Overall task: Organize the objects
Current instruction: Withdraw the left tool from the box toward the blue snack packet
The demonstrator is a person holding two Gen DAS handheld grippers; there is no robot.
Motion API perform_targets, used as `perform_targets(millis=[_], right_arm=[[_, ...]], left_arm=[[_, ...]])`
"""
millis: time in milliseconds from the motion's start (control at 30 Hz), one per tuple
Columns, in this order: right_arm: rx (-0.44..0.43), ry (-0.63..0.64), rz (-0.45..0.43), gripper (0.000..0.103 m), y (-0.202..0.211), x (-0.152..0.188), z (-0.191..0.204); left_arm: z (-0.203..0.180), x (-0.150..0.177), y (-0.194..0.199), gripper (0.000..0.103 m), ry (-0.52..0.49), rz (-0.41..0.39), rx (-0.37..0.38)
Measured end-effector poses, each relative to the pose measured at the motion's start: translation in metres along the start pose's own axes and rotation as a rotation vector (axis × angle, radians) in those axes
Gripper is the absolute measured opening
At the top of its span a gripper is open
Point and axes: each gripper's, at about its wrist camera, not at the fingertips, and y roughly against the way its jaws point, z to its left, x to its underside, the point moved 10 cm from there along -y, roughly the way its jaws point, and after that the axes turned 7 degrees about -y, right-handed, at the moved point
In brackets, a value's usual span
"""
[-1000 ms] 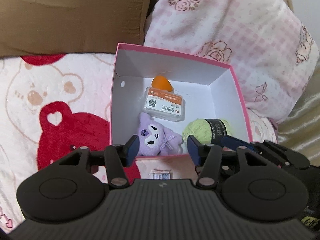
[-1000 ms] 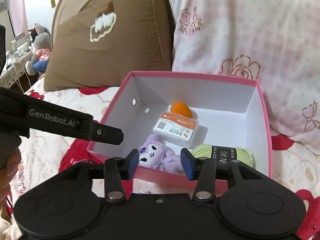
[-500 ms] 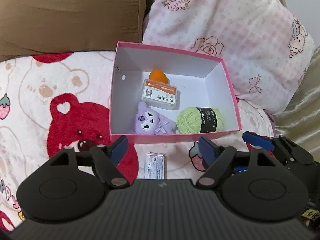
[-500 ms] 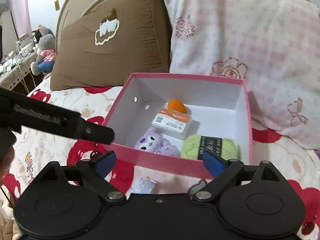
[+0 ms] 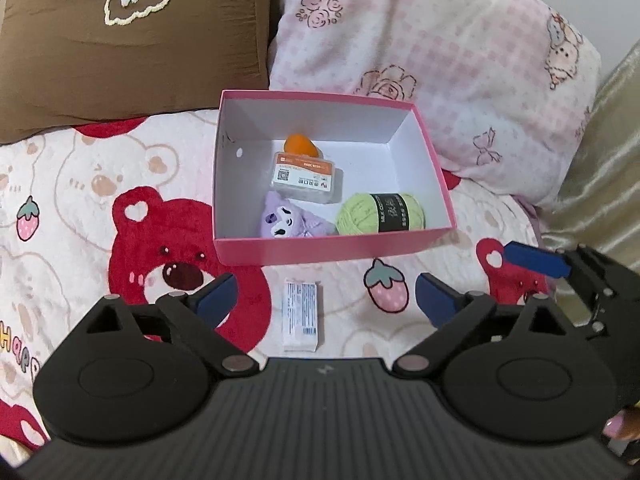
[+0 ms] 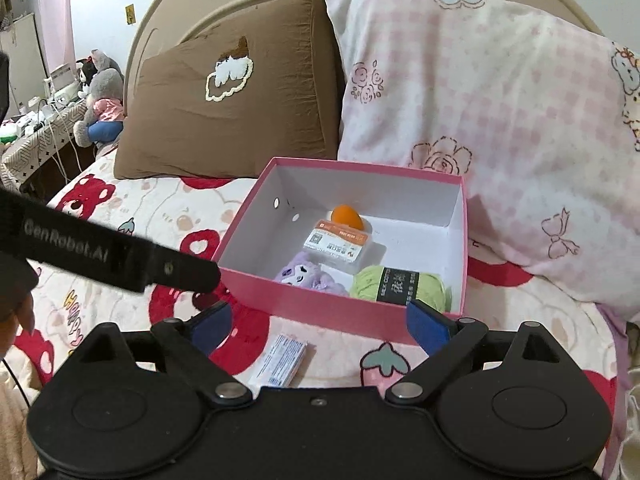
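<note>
Both claws wide open, nothing between the fingers; each has just been opening. My left gripper and right gripper hover above the bear-print blanket. Nearest: small white printed packet flat on the blanket, just short of the pink box; its text is too small to read. In the box: purple plush, green yarn with a black band reading "COTTON", clear case with an orange QR label, orange ball. "GenRobot.AI" shows on the left gripper's arm. Behind: brown pillow, pink pillow.
</note>
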Motion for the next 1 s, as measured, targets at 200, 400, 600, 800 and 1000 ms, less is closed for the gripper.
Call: perform_targets(millis=[200, 400, 600, 800, 1000], right_arm=[[-0.023, -0.007, 0.001, 0.096, 0.020, 0.009, -0.006], [-0.058, 0.011, 0.016, 0.096, 0.037, 0.022, -0.005], [-0.060, 0.034, 0.012, 0.096, 0.051, 0.032, -0.007], [-0.085, 0.001, 0.028, 0.096, 0.050, 0.053, -0.021], [-0.055, -0.022, 0.056, 0.096, 0.048, 0.077, -0.042]], left_arm=[[-0.006, 0.013, 0.012, 0.097, -0.011, -0.004, 0.003], [-0.013, 0.030, 0.020, 0.097, 0.000, 0.011, 0.053], [-0.023, 0.044, 0.020, 0.097, -0.014, 0.020, 0.065], [-0.036, 0.055, 0.007, 0.097, -0.023, 0.014, 0.074], [-0.043, 0.068, -0.006, 0.096, -0.021, 0.039, 0.073]])
